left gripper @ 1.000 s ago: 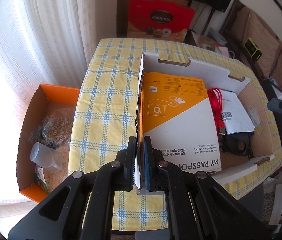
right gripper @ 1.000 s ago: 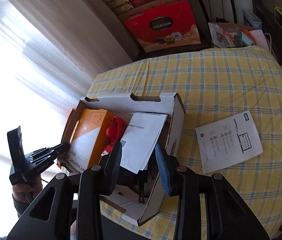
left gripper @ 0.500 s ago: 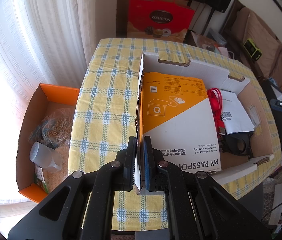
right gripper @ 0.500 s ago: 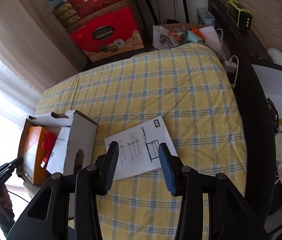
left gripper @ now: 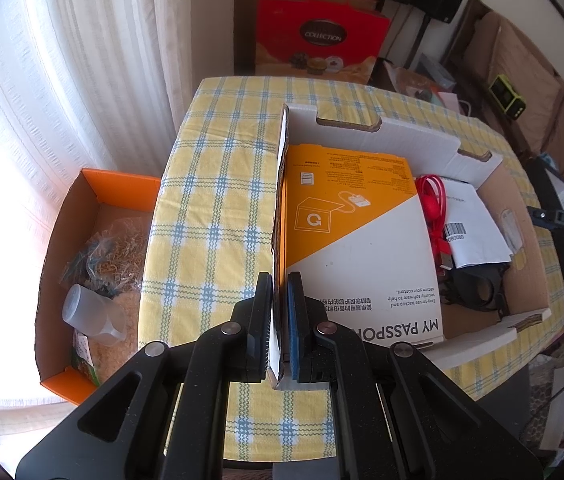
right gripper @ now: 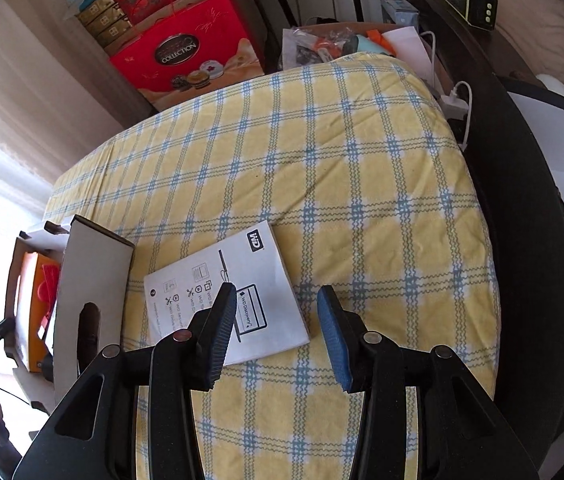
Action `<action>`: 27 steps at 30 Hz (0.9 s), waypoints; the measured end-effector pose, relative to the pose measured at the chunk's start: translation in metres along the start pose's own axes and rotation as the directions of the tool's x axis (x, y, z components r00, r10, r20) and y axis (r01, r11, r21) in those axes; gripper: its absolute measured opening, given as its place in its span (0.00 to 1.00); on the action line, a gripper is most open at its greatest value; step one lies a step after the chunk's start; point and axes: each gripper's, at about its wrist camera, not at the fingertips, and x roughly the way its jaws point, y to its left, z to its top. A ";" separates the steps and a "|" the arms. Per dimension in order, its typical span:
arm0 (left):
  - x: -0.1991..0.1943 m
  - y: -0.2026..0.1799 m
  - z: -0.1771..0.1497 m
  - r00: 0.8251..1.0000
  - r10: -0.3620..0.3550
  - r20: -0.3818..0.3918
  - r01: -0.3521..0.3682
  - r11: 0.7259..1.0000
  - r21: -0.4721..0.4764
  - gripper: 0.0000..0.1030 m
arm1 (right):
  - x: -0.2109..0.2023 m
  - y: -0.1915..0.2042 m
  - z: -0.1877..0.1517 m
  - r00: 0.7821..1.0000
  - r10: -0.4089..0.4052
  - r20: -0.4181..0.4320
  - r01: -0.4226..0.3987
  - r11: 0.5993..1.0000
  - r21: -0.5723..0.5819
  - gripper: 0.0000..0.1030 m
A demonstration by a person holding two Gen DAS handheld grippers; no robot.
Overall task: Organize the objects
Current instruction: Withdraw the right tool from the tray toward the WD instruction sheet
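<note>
**Box mostly packed, leaflet not yet in**

Left gripper was clamped tight on the left wall of the open cardboard box, at its near end, apparently steadying it. Nothing else between those pads, just the wall edge.

Already inside the box: orange-and-white My Passport carton lying flat against the left wall, red cable just right of it, white papers with a barcode further right, and some black item near the right end; couldn't tell what it was.

Left to do, as far as I could judge: the WD instruction leaflet lay flat on the yellow checked tablecloth, outside the box, just right of its right wall. No other loose task items visible on the cloth.

Right gripper hovered over the leaflet's near-right corner, fingers moderately apart, nothing between them, no contact visible. One finger overlapped the sheet in the right wrist view, the other sat over bare cloth.

Flat paper on cloth is an awkward pinch; probably needs an edge catch or a slide.

Orange box beside the table wasn't involved.
</note>
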 end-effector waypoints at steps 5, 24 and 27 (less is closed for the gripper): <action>0.000 0.000 0.000 1.000 0.006 -0.001 -0.006 1.000 0.003 0.05 | 0.002 0.005 -0.004 0.990 0.137 -0.027 -0.136 0.991 0.016 0.44; 0.001 -0.001 0.000 1.000 0.006 0.000 -0.006 1.000 0.005 0.05 | 0.007 0.030 -0.016 0.931 0.350 -0.107 -0.350 0.937 0.020 0.25; 0.001 0.000 0.000 1.000 0.006 0.001 -0.006 1.000 0.005 0.05 | 0.005 0.034 -0.014 0.929 0.357 -0.101 -0.358 0.934 0.011 0.24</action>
